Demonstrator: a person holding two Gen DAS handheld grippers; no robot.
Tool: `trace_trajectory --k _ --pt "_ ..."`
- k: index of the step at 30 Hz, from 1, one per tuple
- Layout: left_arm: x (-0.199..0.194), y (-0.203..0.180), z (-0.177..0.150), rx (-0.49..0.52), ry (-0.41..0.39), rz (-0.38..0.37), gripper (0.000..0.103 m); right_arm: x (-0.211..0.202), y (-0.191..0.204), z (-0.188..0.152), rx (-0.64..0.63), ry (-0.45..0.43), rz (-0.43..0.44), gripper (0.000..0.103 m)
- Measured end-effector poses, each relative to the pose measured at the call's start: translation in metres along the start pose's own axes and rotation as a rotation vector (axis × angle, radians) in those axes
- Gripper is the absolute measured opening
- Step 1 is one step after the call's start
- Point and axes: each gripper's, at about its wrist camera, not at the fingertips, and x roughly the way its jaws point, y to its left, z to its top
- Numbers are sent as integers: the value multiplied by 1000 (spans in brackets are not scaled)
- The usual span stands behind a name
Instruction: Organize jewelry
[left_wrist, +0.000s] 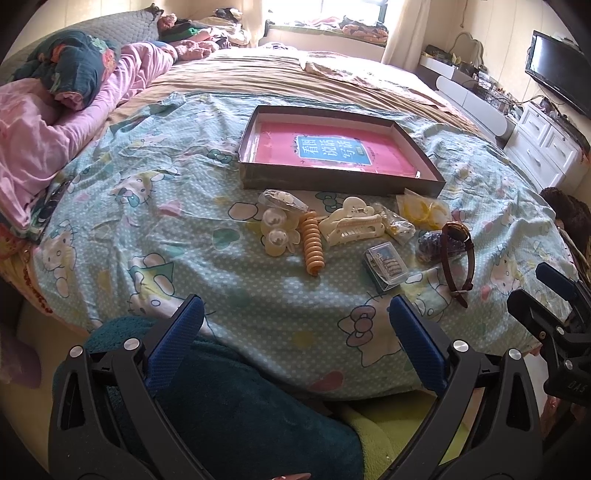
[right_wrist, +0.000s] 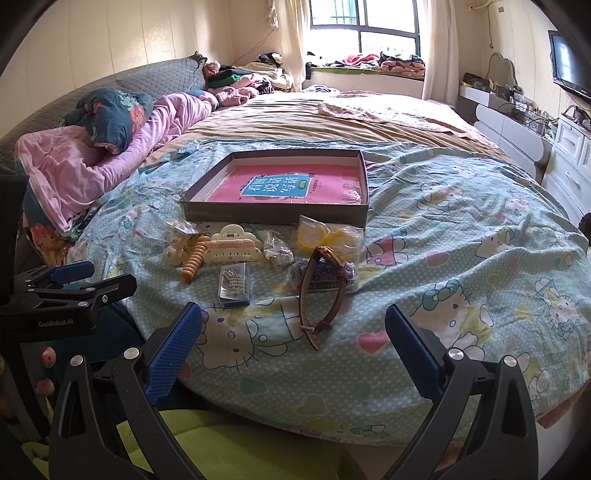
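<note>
Jewelry is lying loose on the bedspread (right_wrist: 443, 258) at twelve o'clock, waiting for sorting; I am holding my right claw (right_wrist: 293, 334) and left claw (left_wrist: 295, 325) wide apart, gripping nothing; the watch (right_wrist: 321, 291) is nearest, the open box (right_wrist: 273, 218) just behind.

"GenRobot.AI" is printed in pale letters on the black body of the left tongs (right_wrist: 70, 280). "看图说话写话" is printed on the blue label of the pink book (right_wrist: 280, 186) in the box (right_wrist: 273, 216).
</note>
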Motion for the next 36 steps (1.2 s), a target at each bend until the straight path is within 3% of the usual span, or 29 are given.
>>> trace_trajectory --k 7,12,17,27,36 --pt "7 7 9 -22 12 -11 94 10 6 6 -20 8 14 99" --pt "10 17 19 -23 -4 46 94 16 3 17 -26 7 24 99" --pt "18 33 27 -66 21 57 94 26 0 26 -23 8 32 99" --pt "46 37 46 -69 36 -68 94 43 -17 33 15 25 8 99" --pt "78 27 57 -39 77 -96 94 62 -33 25 65 76 -12 99"
